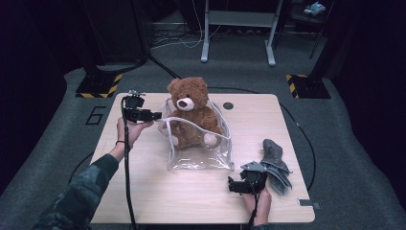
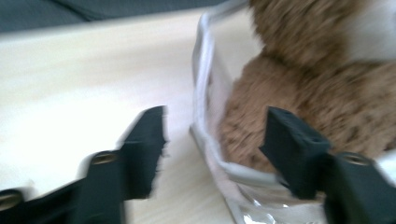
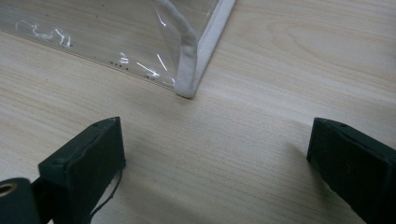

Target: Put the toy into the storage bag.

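Bear (image 1: 191, 112) sitting in clear bag (image 1: 198, 155), left gripper (image 1: 155, 115) straddling the bag's left rim, jaws apart, unclamped; right gripper (image 1: 232, 186) idling open near; closing remaining.

The high view looked down across the whole table (image 1: 143, 201). Both gripper views sat close above its top, sharing the clear bag (image 3: 93, 42).

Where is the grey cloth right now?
In the high view the grey cloth lies crumpled on the table's right side, just beyond the right gripper, right of the clear bag.
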Action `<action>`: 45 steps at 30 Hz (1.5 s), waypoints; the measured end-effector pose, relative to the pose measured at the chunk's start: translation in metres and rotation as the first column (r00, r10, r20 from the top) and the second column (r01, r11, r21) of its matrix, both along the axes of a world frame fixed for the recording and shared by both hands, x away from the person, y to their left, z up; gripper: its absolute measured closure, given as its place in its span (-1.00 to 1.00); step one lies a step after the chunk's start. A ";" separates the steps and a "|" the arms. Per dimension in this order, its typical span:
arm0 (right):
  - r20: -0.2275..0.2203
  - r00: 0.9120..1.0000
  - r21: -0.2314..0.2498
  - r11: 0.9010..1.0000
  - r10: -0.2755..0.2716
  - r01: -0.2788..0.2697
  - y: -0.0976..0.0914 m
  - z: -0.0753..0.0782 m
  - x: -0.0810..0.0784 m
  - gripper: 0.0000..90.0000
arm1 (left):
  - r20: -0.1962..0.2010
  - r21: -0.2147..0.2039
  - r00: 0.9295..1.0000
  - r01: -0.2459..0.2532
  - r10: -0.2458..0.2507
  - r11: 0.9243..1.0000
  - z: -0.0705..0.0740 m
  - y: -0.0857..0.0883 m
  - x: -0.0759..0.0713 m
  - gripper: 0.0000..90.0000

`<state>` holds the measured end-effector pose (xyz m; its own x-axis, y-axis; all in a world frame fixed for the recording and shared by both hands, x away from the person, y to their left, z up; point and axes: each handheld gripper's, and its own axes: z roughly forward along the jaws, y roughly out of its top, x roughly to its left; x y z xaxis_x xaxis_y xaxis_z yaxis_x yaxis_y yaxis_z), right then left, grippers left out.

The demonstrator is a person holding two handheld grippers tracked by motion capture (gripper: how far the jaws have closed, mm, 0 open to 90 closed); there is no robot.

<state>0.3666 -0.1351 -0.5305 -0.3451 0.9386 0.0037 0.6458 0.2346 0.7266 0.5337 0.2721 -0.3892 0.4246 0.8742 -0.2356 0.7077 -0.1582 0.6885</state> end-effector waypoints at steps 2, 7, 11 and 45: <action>0.000 1.000 0.000 1.000 0.000 0.000 0.000 0.000 0.000 -0.93 | -0.013 0.005 1.000 0.017 -0.017 1.000 -0.002 -0.001 0.003 0.51; 0.002 1.000 -0.002 1.000 -0.002 0.002 0.000 0.000 0.000 -0.93 | 0.035 0.079 0.998 0.055 -0.058 0.995 0.006 -0.010 0.002 0.95; 0.001 1.000 -0.002 1.000 -0.002 0.002 0.000 0.000 0.000 -0.93 | 0.064 0.081 0.993 0.090 -0.095 0.993 0.019 -0.020 0.000 0.96; -0.002 1.000 0.000 1.000 0.005 -0.005 -0.001 0.000 0.000 -0.92 | 0.173 0.024 0.982 0.075 -0.078 0.997 0.027 0.010 -0.036 -0.41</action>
